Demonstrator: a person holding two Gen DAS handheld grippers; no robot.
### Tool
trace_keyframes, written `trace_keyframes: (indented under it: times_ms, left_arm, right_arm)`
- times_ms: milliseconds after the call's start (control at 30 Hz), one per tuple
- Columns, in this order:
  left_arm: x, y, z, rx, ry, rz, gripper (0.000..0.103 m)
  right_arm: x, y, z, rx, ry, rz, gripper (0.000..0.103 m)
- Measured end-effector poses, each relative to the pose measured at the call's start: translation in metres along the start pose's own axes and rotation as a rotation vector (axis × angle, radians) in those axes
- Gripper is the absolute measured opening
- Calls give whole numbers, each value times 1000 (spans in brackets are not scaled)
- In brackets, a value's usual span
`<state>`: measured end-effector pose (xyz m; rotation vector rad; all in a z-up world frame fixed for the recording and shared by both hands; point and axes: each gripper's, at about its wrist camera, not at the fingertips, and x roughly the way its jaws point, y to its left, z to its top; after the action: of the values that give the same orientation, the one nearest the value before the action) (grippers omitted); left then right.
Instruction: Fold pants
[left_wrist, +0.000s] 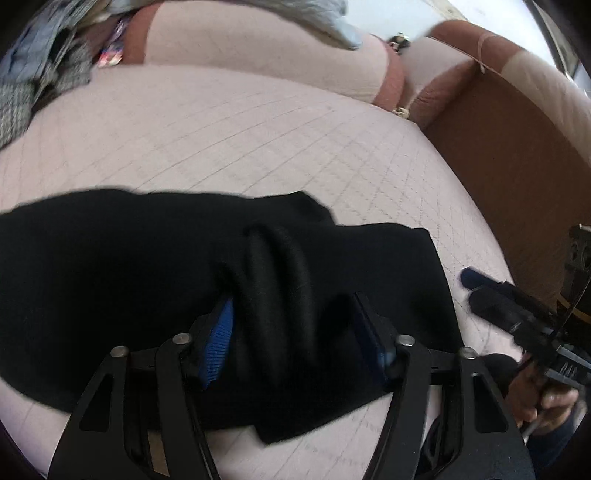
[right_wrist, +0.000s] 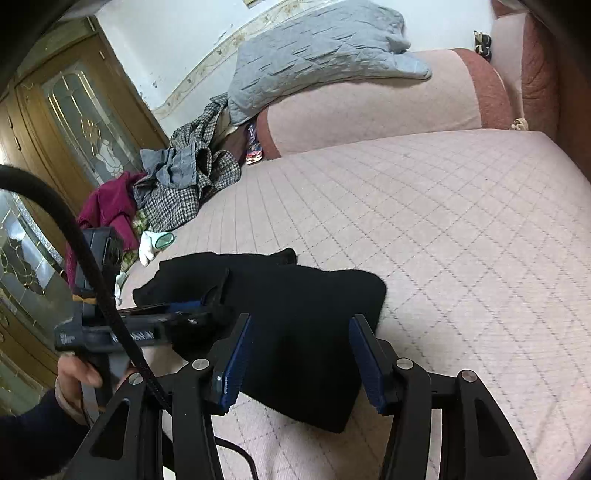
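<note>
Left wrist: pants (left_wrist: 147, 266) bunched w/ ridge betw. spread left claw (left_wrist: 295, 332); right claw (right_wrist: 299, 362) spread, over near end.

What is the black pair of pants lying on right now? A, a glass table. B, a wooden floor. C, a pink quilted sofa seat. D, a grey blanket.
C: the black pants lie bunched on the pink quilted sofa seat, whose stitched diamond pattern shows all around them; the grey blanket sits up on the backrest, well apart from them.
</note>
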<state>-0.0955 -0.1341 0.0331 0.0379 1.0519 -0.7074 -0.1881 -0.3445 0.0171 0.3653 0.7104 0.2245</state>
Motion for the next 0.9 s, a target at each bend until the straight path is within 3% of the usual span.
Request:
trace_keyframes:
  times_ms: [33, 133, 233, 333, 467, 533, 633, 900]
  left_arm:
    - [5, -4, 4, 5, 14, 17, 20]
    - [-3, -4, 15, -2, -11, 6, 14]
    - [-20, -4, 24, 27, -77, 13, 14]
    - [-19, 3, 19, 25, -61, 34, 14]
    - [1, 12, 5, -2, -23, 78, 15]
    - [2, 18, 4, -30, -35, 54, 15]
    - [-1, 21, 7, -44, -45, 75, 28]
    - [-24, 25, 0, -52, -86, 134, 31]
  right_arm:
    - [3, -1, -4, -5, 16, -11, 49]
    - [8, 3, -7, -41, 31, -60, 47]
    - [2, 9, -4, -53, -3, -30, 46]
    - [11, 14, 2, -70, -19, -17, 46]
    - [37, 10, 1, -55, 37, -6, 46]
    - [53, 4, -5, -32, 77, -3, 47]
    - [55, 5, -5, -40, 75, -12, 47]
    - [36, 28, 3, -104, 59, -26, 46]
